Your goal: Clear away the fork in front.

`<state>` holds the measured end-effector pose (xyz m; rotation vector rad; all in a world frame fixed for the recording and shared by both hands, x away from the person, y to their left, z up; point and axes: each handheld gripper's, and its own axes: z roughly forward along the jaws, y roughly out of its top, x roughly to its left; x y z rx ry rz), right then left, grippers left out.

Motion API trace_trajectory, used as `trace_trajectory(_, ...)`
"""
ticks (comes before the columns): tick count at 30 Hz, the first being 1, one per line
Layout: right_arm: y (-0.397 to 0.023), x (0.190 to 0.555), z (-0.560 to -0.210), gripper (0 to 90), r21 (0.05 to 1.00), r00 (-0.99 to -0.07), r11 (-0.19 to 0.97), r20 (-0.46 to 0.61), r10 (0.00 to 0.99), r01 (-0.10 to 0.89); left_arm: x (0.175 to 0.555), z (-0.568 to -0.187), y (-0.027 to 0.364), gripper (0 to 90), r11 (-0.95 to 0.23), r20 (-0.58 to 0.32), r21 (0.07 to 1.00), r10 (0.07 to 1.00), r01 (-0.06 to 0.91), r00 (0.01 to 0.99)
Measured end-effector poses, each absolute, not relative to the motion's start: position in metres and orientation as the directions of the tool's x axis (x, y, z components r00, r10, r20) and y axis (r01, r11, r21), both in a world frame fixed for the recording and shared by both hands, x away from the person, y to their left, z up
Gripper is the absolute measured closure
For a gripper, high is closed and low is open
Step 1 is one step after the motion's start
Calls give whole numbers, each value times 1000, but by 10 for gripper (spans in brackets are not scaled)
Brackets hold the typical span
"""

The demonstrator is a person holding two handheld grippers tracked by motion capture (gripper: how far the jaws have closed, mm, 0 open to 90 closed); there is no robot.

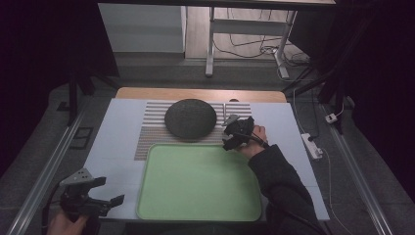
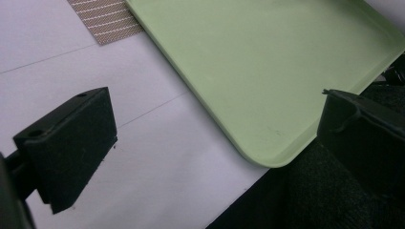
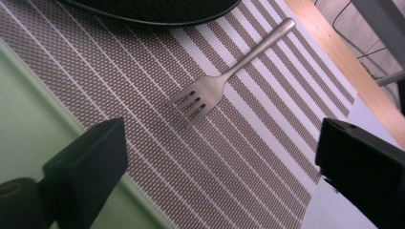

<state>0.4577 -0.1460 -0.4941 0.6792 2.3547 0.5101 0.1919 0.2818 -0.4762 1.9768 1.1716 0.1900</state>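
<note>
A metal fork lies on the striped placemat, tines toward my right gripper, which hovers over it open with nothing between the jaws. In the high view that gripper sits just right of the dark round plate, by the far right corner of the green tray. The plate's edge lies beyond the fork's handle. My left gripper rests open near the table's front left corner. Its own view shows the left gripper over the tray's near corner, holding nothing.
A white cover spreads over the table, with a wooden edge showing at the back. The dark sleeve of the right arm crosses the tray's right side. A power strip lies on the floor to the right.
</note>
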Motion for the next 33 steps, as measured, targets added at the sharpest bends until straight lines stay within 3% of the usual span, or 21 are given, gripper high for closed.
trace_trajectory(17,-125,465,-512,478,338,-713,919,-593,375,203,192,-476,282,0,-240,-259,705,788,668,558)
trace_trajectory(20,-122,463,-515,602,300,-710,941,-627,320,159,192,-476,282,0,-241,-259,705,788,668,558)
trace_trajectory(21,-122,463,-515,602,300,-710,941,-627,320,159,192,-476,282,0,-239,-261,704,788,669,557)
trace_trajectory(28,-121,461,-519,832,236,-726,967,-648,228,93,192,-476,281,0,-240,-261,704,788,668,557)
trace_trajectory(33,-119,455,-520,890,198,-683,978,-705,192,70,192,-476,281,0,-241,-260,704,788,668,558)
